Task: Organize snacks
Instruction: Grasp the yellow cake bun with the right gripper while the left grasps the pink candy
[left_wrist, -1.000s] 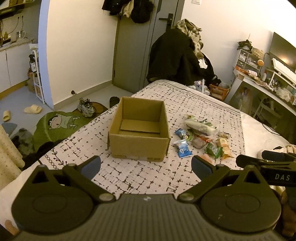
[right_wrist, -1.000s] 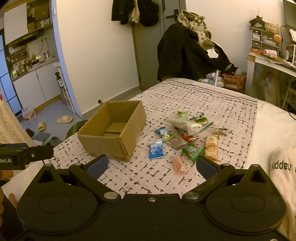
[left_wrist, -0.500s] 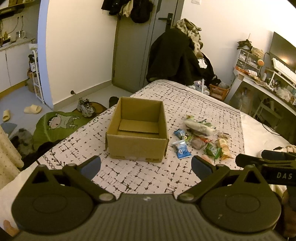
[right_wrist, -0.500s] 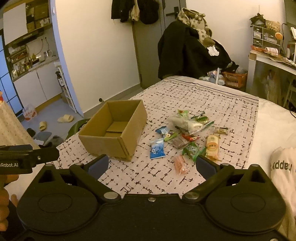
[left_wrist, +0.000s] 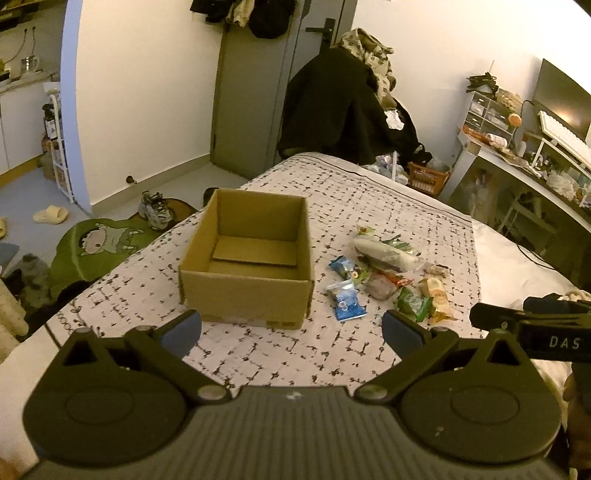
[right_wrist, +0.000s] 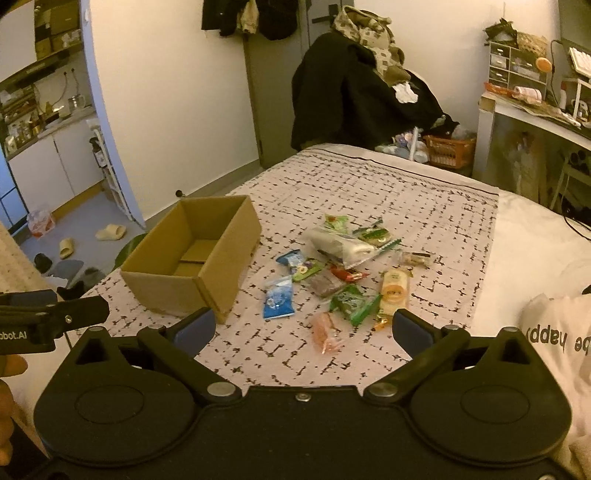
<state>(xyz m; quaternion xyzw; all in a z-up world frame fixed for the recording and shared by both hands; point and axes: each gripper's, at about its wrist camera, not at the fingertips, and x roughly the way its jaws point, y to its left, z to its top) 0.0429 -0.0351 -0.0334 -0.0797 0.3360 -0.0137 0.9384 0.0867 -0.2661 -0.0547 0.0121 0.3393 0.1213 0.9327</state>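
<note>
An open, empty cardboard box (left_wrist: 245, 288) (right_wrist: 221, 269) stands on the patterned bed cover. To its right lie several loose snack packets: a blue one (left_wrist: 347, 301) (right_wrist: 279, 304), a green one (left_wrist: 412, 302) (right_wrist: 351, 302), a yellow one (right_wrist: 395, 290), an orange one (right_wrist: 325, 332) and a clear bag (left_wrist: 384, 253) (right_wrist: 343, 247). My left gripper (left_wrist: 291, 328) is open and empty, short of the box. My right gripper (right_wrist: 303, 326) is open and empty, just short of the orange packet.
The bed cover (left_wrist: 369, 192) ends at a white sheet (right_wrist: 528, 236) on the right. A desk (left_wrist: 524, 166) stands at the right, a coat-draped chair (right_wrist: 351, 85) beyond the bed, shoes and a green mat (left_wrist: 96, 243) on the floor at left.
Both grippers have edged slightly forward toward the box and snacks. Both stay open. Nothing on the bed has moved.
</note>
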